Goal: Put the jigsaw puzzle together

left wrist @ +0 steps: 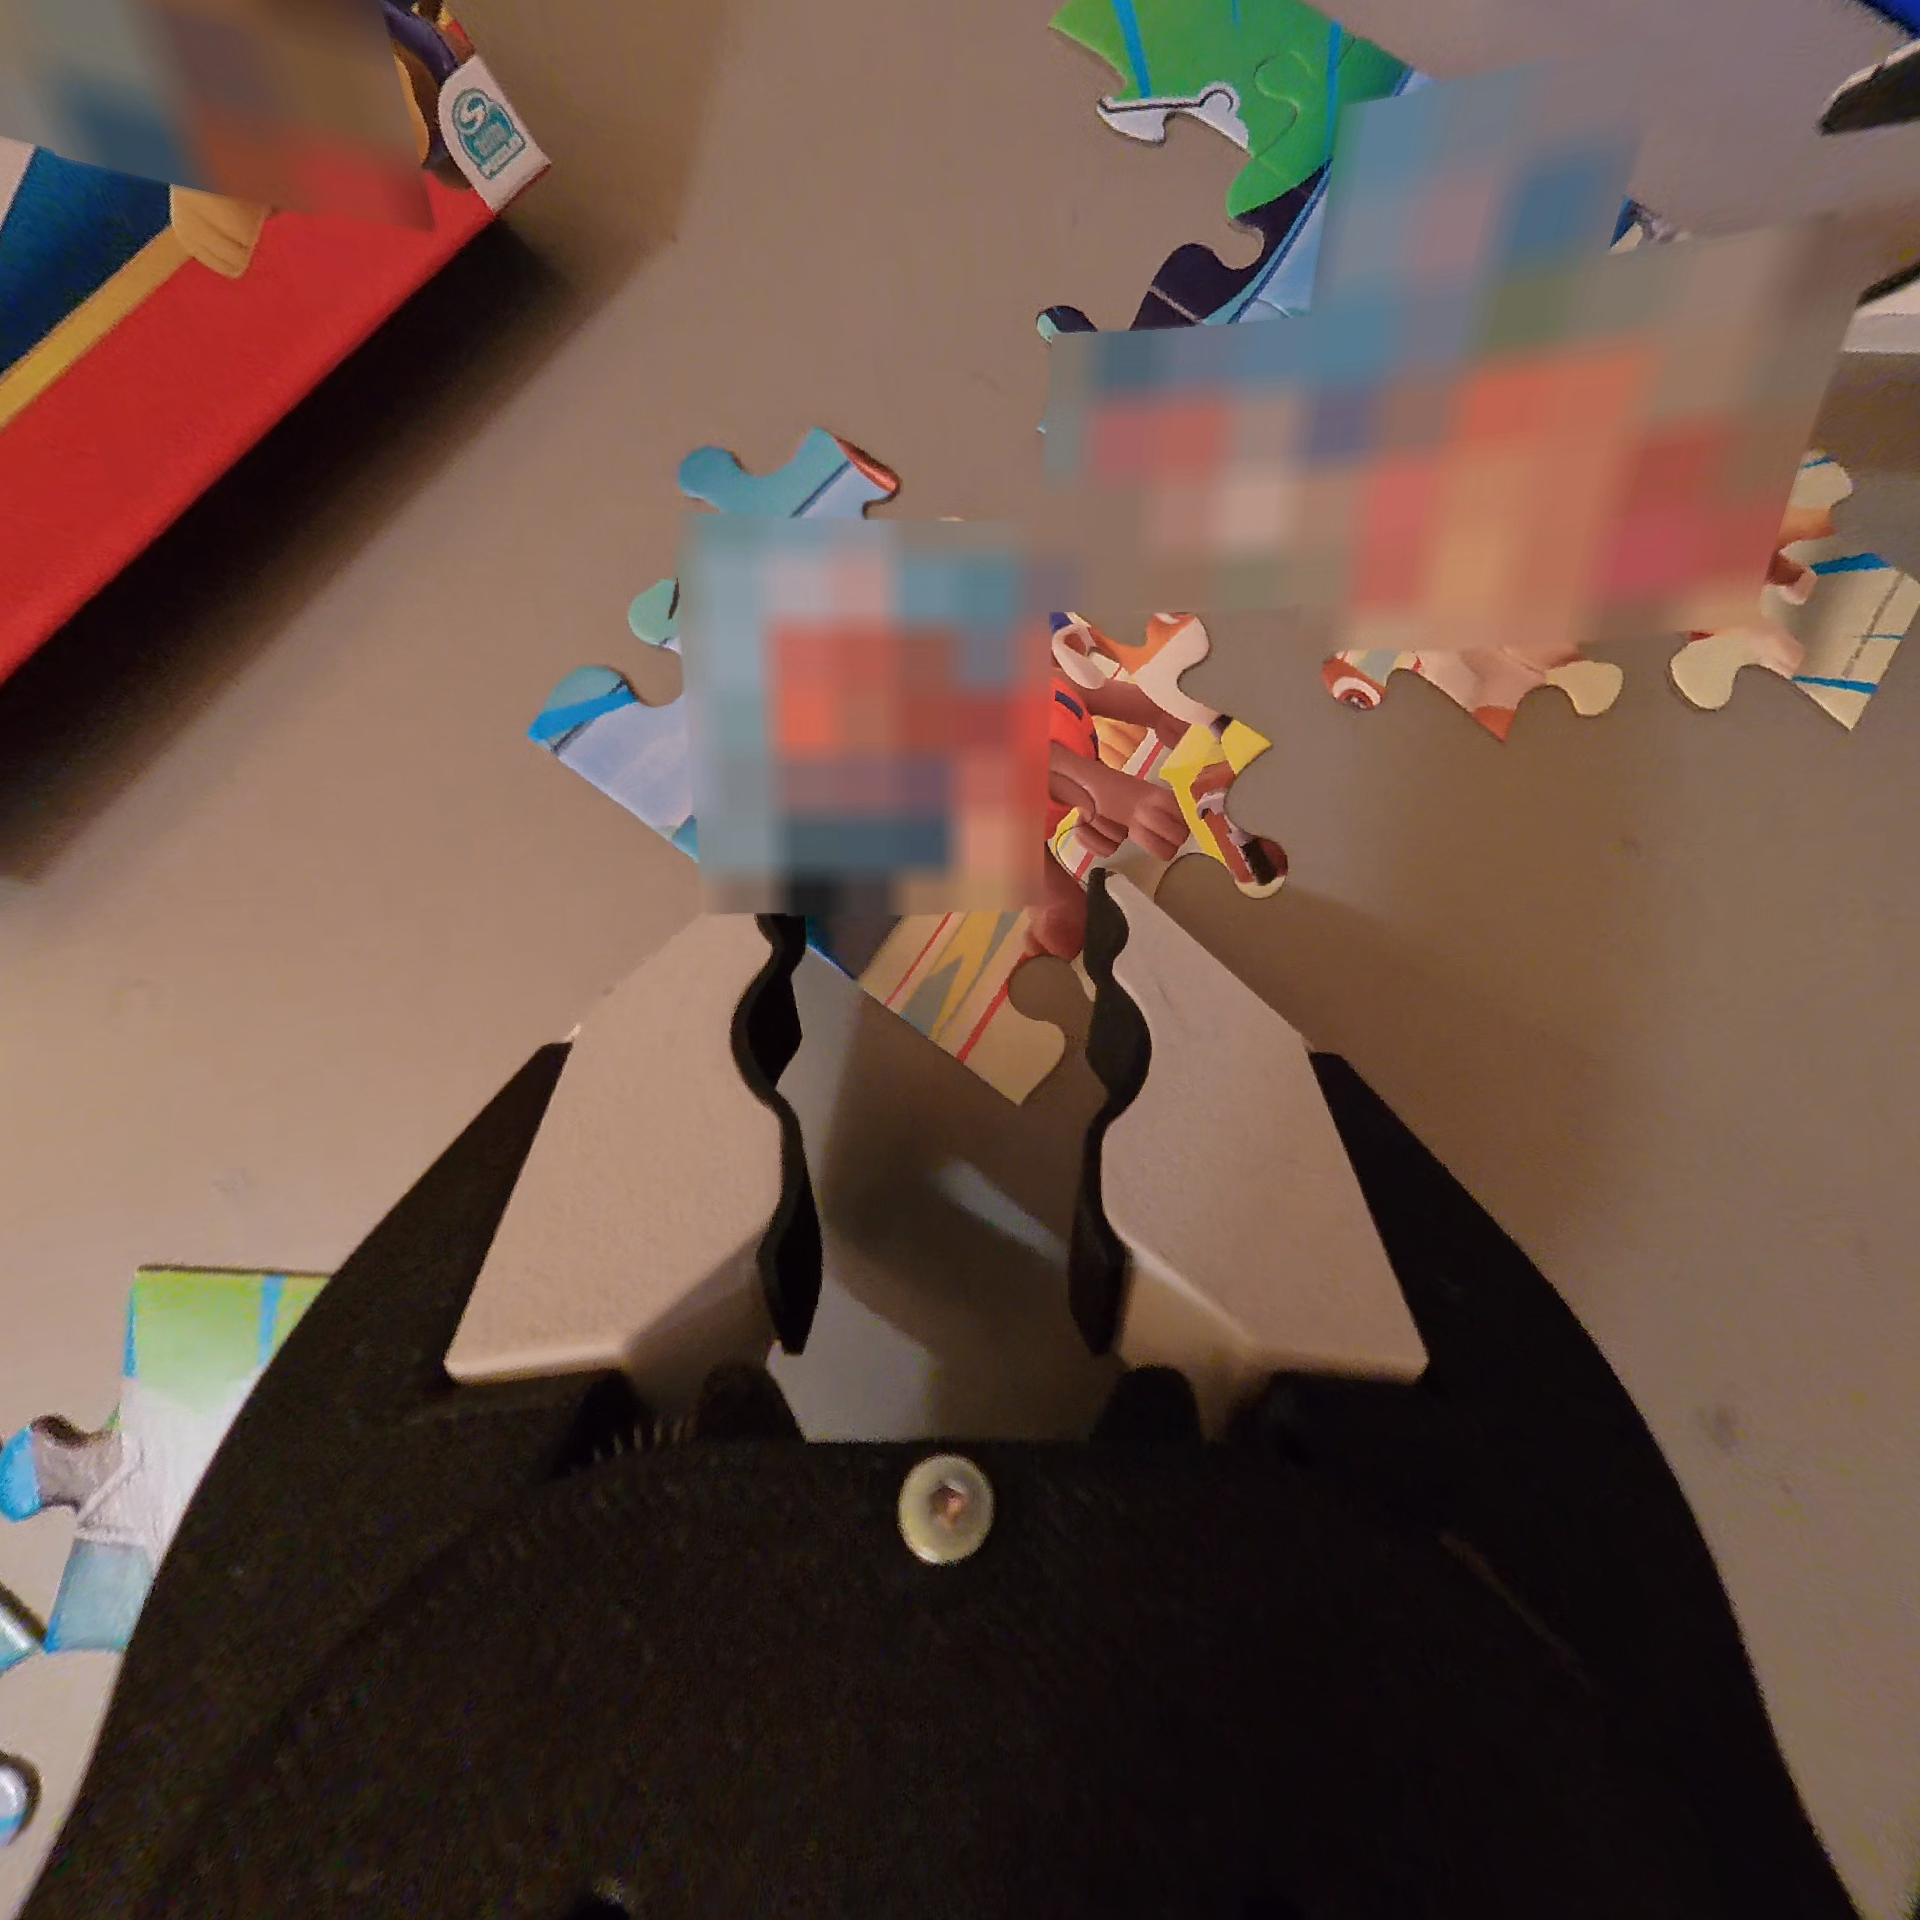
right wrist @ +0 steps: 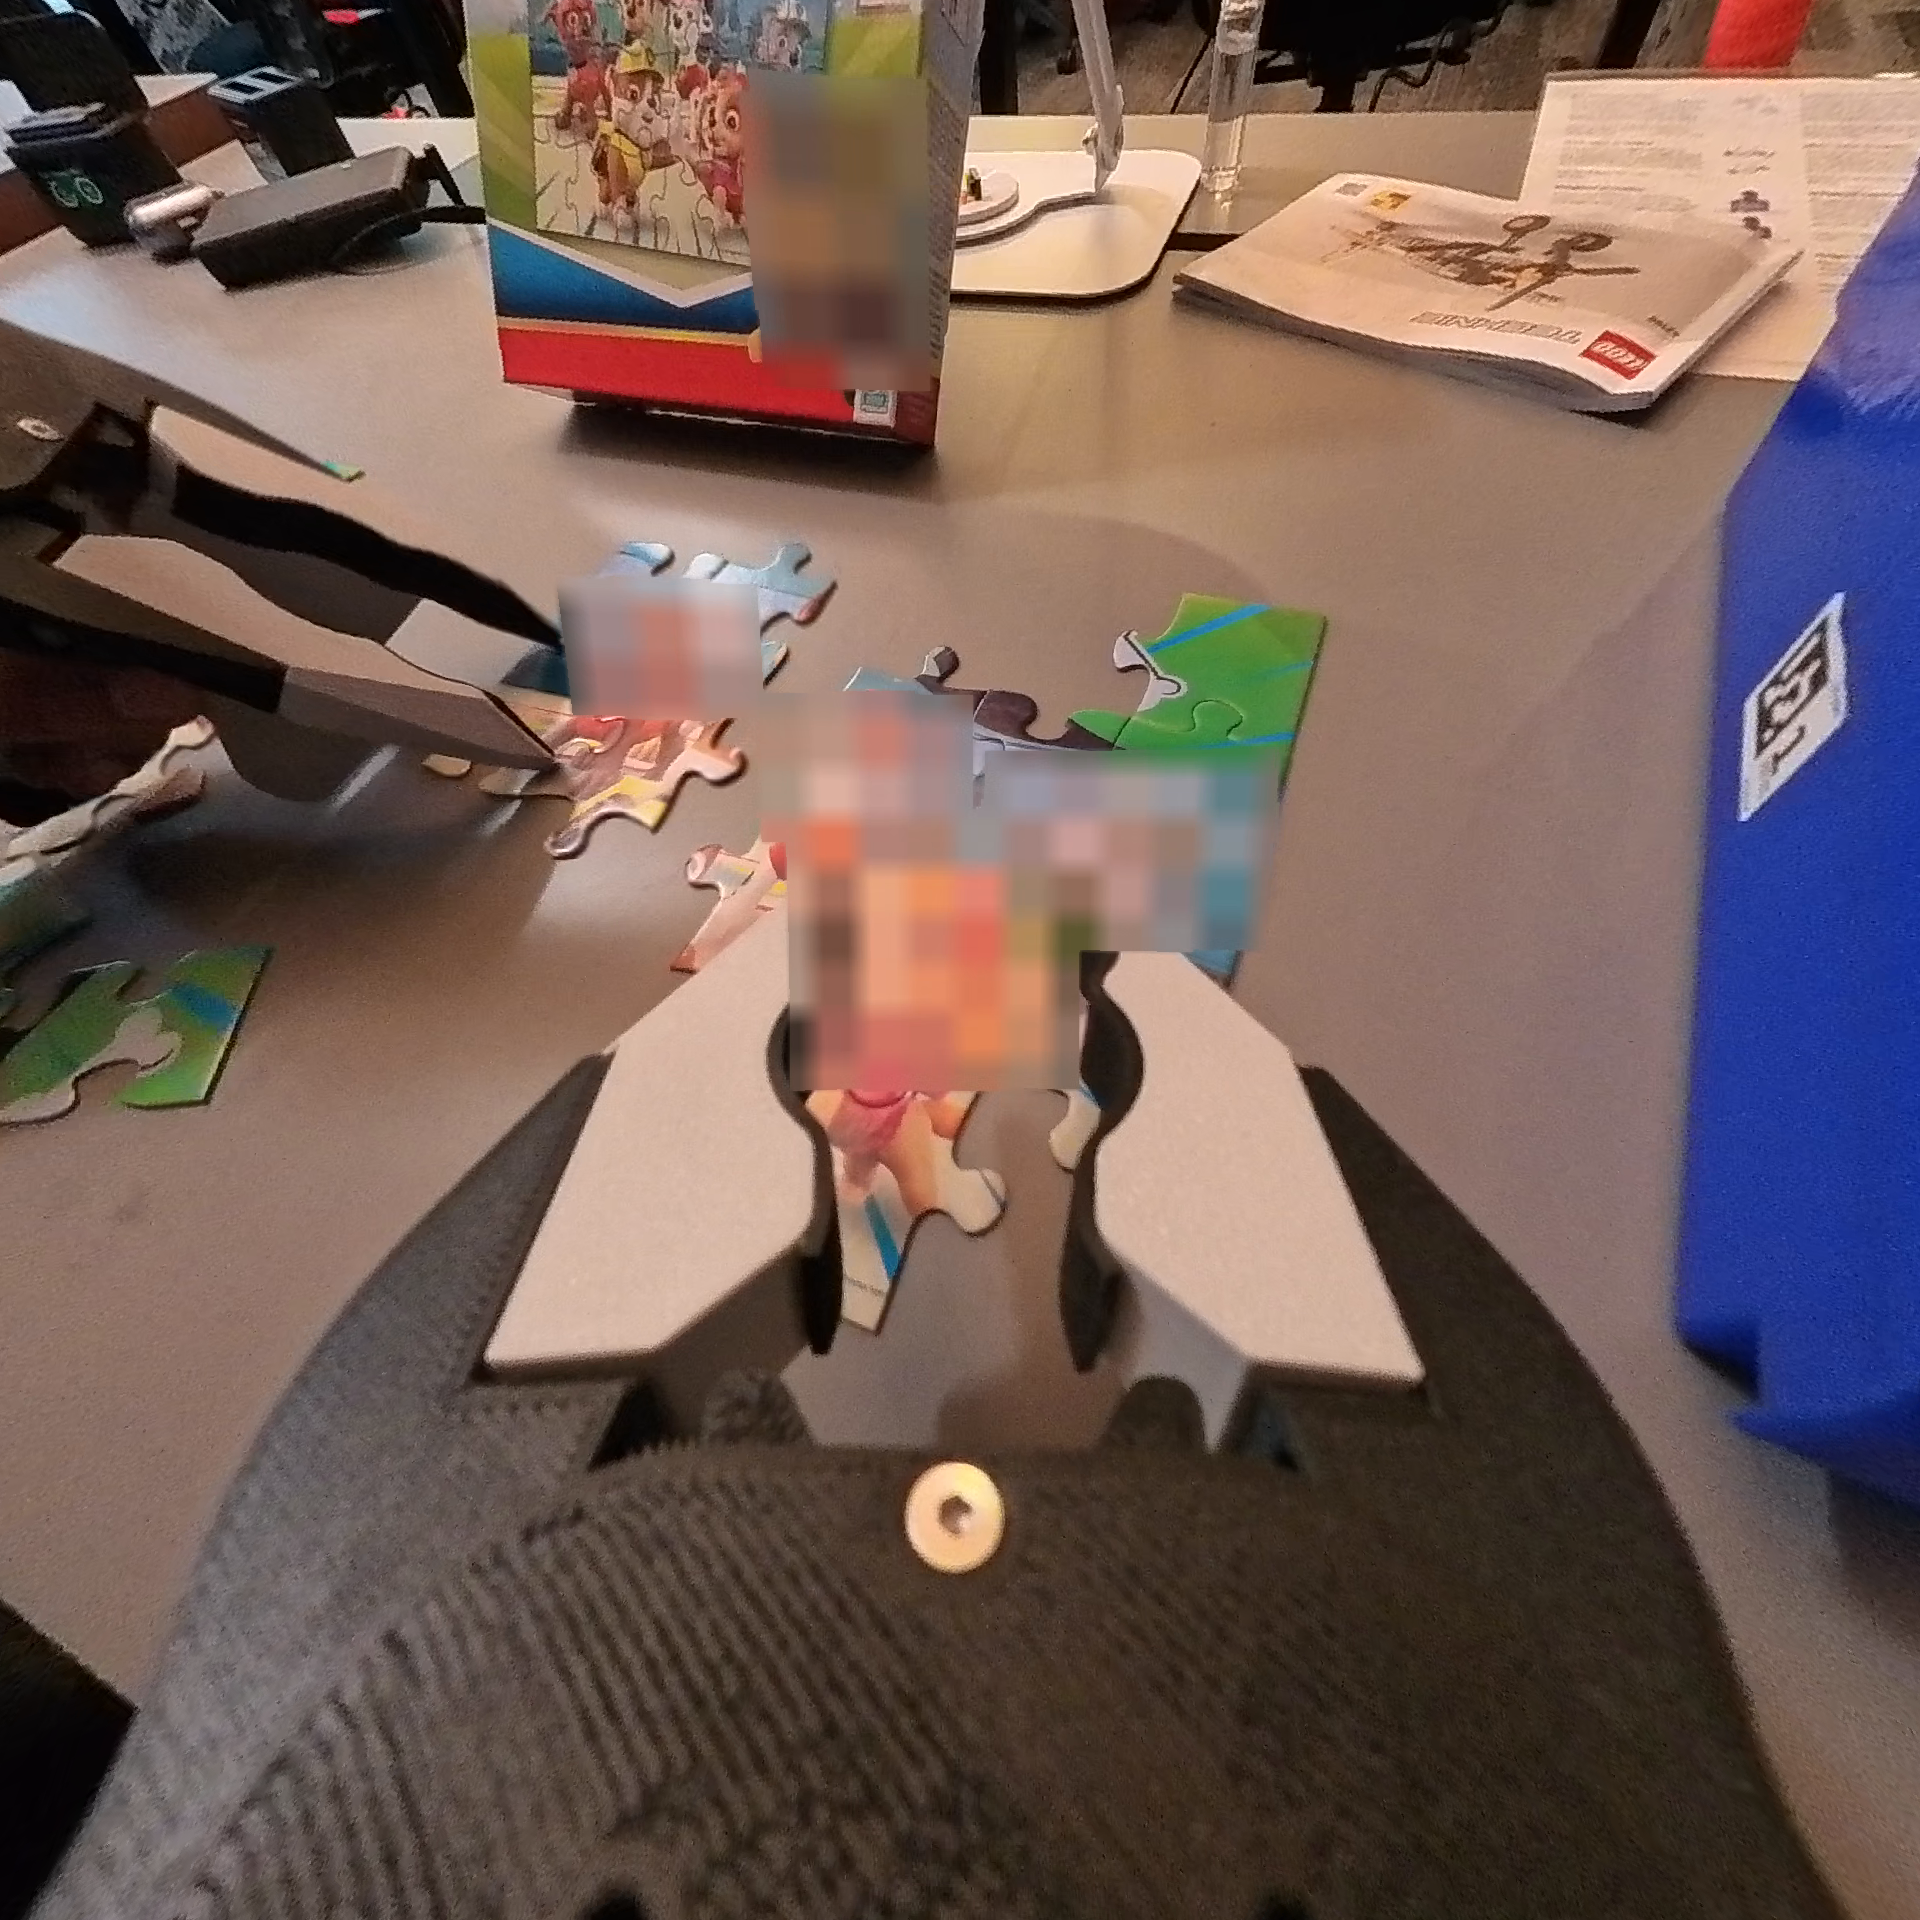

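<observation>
- Centrally in the left wrist view, the left gripper [left wrist: 940,914] has its jaws apart, astride the near end of a joined puzzle cluster [left wrist: 1153,748] lying flat on the grey table [left wrist: 1558,1039]
- Its right fingertip overlaps the cluster's edge; the left tip is partly under a blurred patch, so I cannot tell whether the pads press
- The cluster's long axis runs away from the gripper, roughly along the fingers, with its knobs pointing right
- The right gripper [right wrist: 940,977] also has its fingers spread, with a pink-and-white puzzle piece [right wrist: 904,1174] between them, close against the left pad and with bare table showing on its right side
- A blur hides the tips, so grip or gap cannot be told
- Beyond it lie green edge pieces [right wrist: 1226,675], joined, their straight side facing right
- A puzzle box [right wrist: 717,343] stands upright behind, red band at the bottom, with a small teal-and-white logo badge at its corner
- A blue object [right wrist: 1818,935] with a black-and-white square marker crowds the right side
- A grey booklet [right wrist: 1475,291] with a small red logo lies far right, upside down to this camera
- A loose green piece [right wrist: 135,1039] lies to the left, under the left gripper's side
</observation>
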The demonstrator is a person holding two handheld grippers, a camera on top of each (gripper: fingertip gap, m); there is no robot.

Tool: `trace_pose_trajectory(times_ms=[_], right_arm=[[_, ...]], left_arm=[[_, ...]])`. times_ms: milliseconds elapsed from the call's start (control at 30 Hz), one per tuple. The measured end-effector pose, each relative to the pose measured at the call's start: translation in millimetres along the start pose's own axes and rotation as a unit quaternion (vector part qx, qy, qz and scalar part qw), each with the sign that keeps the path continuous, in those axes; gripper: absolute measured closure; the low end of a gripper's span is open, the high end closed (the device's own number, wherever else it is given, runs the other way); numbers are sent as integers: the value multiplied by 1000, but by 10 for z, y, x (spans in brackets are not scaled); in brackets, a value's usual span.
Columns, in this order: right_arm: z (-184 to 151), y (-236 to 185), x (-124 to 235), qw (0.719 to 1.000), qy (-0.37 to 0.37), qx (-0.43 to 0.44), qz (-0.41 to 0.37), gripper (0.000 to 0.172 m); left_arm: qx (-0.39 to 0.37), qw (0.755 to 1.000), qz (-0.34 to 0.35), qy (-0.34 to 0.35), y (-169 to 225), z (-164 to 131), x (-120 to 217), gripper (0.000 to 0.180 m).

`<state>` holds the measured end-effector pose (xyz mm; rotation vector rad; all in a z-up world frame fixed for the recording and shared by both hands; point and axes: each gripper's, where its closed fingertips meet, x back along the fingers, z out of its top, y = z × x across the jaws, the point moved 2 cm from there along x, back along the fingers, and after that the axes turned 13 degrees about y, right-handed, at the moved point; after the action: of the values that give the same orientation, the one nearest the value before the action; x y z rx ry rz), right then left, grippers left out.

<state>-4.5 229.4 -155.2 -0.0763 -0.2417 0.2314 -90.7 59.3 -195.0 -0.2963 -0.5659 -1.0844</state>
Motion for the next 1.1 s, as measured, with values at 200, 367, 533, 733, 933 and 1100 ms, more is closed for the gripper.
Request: trace_pose_trajectory(times_ms=[200,367,533,733,933,1100], right_arm=[[35,25,50,1000,9,-5,-4,128],[53,-5,69,1000,12,-4,-1,128],[65,-37,94,1000,14,0,0,128],[84,-65,138,1000,20,0,2,128],[107,-127,172,1000,24,5,8,128],[130,-171,217,999,30,10,10,128]], left_arm=[[3,1000,2,-6,75,-87,120,129],[2,1000,5,-13,147,-142,194,129],[4,1000,10,-17,219,-195,264,129],[6,1000,14,-20,320,-252,341,129],[3,1000,10,-23,466,-302,401,129],[-1,1000,4,-24,643,-345,451,129]])
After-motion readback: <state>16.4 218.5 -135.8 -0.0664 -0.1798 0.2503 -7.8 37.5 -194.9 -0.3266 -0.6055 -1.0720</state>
